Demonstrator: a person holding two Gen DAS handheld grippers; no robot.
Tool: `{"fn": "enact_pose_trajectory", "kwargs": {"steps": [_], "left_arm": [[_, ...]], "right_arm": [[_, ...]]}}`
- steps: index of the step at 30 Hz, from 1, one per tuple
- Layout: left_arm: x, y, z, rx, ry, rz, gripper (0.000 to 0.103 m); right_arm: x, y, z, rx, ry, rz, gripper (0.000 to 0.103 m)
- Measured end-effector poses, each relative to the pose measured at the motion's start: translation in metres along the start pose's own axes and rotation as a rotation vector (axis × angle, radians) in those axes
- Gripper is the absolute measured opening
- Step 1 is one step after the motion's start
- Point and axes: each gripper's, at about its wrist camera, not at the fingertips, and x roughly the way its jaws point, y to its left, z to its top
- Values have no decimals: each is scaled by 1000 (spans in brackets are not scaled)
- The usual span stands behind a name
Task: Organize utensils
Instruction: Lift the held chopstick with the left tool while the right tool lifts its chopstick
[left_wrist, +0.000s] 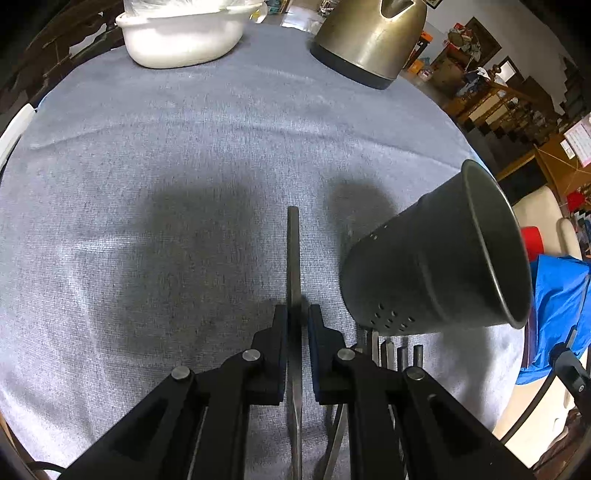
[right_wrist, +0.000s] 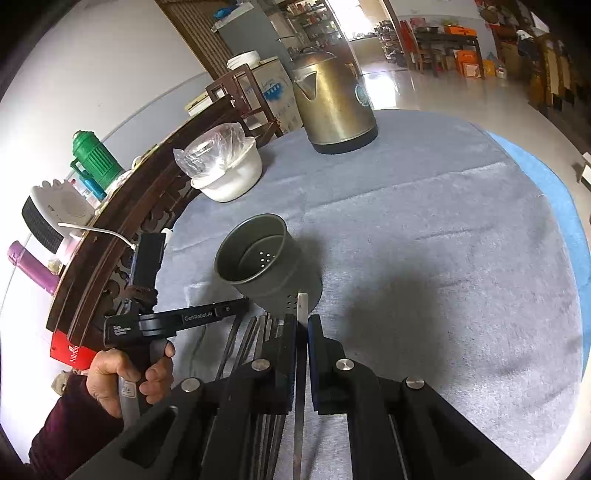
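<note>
A dark metal utensil cup (left_wrist: 436, 258) with small holes stands on the grey cloth, right of my left gripper (left_wrist: 297, 314). The left gripper is shut on a flat steel utensil handle (left_wrist: 293, 251) that points forward above the cloth. Several more utensils (left_wrist: 391, 352) lie beside the cup's base. In the right wrist view the cup (right_wrist: 266, 264) is just ahead. My right gripper (right_wrist: 302, 323) is shut on another flat utensil handle (right_wrist: 303, 306), with the loose utensils (right_wrist: 251, 339) to its left. The left gripper's body (right_wrist: 192, 319) and the hand holding it show at the left.
A brass-coloured kettle (left_wrist: 369, 40) (right_wrist: 332, 107) stands at the table's far side. A white bowl (left_wrist: 181, 35) (right_wrist: 231, 173) lined with a plastic bag sits near the far left edge. A dark wooden rail (right_wrist: 122, 236) borders the table's left. Blue cloth (left_wrist: 557, 306) hangs at right.
</note>
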Motion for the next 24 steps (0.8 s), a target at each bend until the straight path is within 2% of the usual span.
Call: {"fn": "enact_pose_trajectory", "kwargs": {"steps": [4,7,13,15,16,21,24], "left_arm": [[3,2,6,-21,6,-4,10],[3,7,11,-26,-4,3,16],[4,-3,9,29,-21,12,17],[5,-2,9,32,-20,14,7],[4,1,8,26,-20,11,7],[-14,10,2,-1,-97,-1,6],[-38,10,-2,8,-174,-5,6]], "right_arm": [[-1,3,0,-13,-1,1,6],[-1,7,0,-23,-3,4,6],[2,13,-1,-31,-2,3,6],[1,15,0,-34,-2,4,6],[1,16,0,-37,-3,2,6],[-3,22,1,-55,-20,-9,6],[-10,28,1,-75,-52,-6,6]]}}
